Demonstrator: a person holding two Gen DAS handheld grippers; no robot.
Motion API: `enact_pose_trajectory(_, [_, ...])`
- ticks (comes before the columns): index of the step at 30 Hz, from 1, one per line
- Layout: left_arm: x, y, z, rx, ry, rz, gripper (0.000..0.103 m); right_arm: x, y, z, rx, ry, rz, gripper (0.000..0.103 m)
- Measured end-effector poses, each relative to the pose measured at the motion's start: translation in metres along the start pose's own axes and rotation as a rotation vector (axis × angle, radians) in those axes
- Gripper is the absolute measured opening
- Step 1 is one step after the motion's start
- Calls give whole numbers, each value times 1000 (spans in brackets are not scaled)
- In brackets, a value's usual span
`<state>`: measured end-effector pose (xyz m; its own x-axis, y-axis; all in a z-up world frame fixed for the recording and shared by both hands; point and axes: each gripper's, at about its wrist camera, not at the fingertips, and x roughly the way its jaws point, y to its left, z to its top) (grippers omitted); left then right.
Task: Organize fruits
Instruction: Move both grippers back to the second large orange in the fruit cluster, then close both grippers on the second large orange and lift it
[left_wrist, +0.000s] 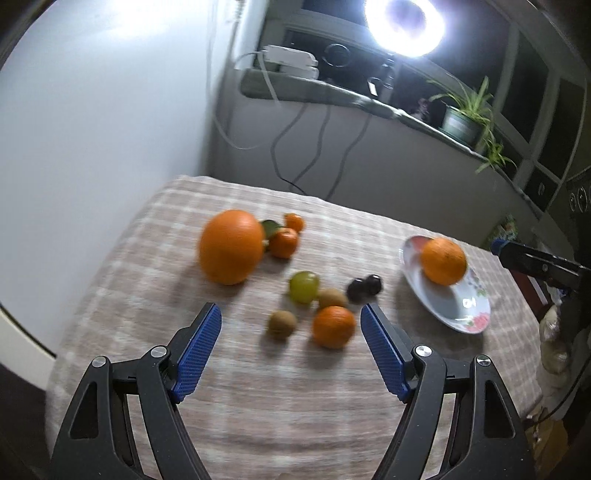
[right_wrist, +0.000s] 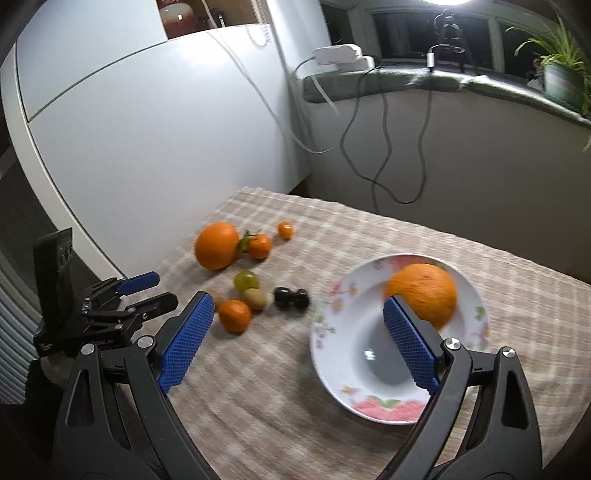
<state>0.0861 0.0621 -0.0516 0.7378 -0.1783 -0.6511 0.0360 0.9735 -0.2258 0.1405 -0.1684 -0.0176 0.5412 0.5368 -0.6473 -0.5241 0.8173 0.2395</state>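
Directly ahead of the left claw (left_wrist: 291, 310), whose blue ribbed pads stand wide apart with nothing between them, a small smooth-skinned orange mandarin (left_wrist: 333, 326) lies on the beige checked woven tablecloth (left_wrist: 258, 398), just inside the right pad's tip. Beside it to the left sits a fuzzy brown kiwi (left_wrist: 282, 324), and a second brown kiwi (left_wrist: 332, 297) lies just beyond the mandarin, touching a round translucent green grape-like fruit (left_wrist: 303, 286). Two glossy dark fruits (left_wrist: 365, 286) rest close together a little to the right. Farther off and to the left is a large dimpled orange (left_wrist: 231, 246), with two small leafy tangerines (left_wrist: 283, 242) just behind it. The right claw (right_wrist: 298, 301) is likewise spread open and empty; its right pad overlaps, in its own view, the shallow white ceramic plate with a pink floral rim (right_wrist: 384, 408). A second large orange (right_wrist: 423, 293) lies on that plate's far side, just past the pad's tip; whether they touch I cannot tell. Both views are smeared by motion blur, so fine texture is hard to read.
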Motion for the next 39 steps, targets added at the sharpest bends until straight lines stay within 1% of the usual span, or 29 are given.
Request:
enact_pose_trajectory(5, [0, 21, -3, -30, -8, 9, 78, 19, 12, 3, -5, 30, 40, 95])
enact_pose_trajectory(8, [4, 32, -7, -47, -1, 10, 75, 31, 19, 1, -10, 53, 57, 95])
enact_pose_trajectory(9, [5, 35, -8, -51, 2, 7, 73, 34, 21, 0, -14, 59, 63, 94])
enact_pose_trajectory(10, [6, 37, -9, -55, 8, 1, 69, 37, 23, -1, -18, 65, 71, 92])
enact_pose_trajectory(16, [19, 40, -13, -58, 45, -56, 53, 61, 44, -13, -69, 119, 94, 76])
enact_pose_trajectory(19, [27, 36, -15, -40, 63, -80, 51, 76, 55, -19, -106, 151, 93, 66])
enact_pose_trajectory(23, [32, 40, -11, -49, 62, -81, 50, 89, 67, -21, -138, 167, 86, 59])
enact_pose_trajectory(26, [34, 46, -6, -56, 55, -70, 49, 95, 74, -16, -163, 163, 85, 54])
enact_pose_trajectory(30, [40, 55, 4, -57, 46, -49, 49, 107, 81, 1, -177, 155, 94, 54])
enact_pose_trajectory(35, [49, 62, 14, -39, 40, -35, 49, 126, 88, 23, -164, 166, 128, 54])
enact_pose_trajectory(39, [57, 66, 18, -42, 46, -45, 49, 145, 86, 42, -152, 183, 153, 54])
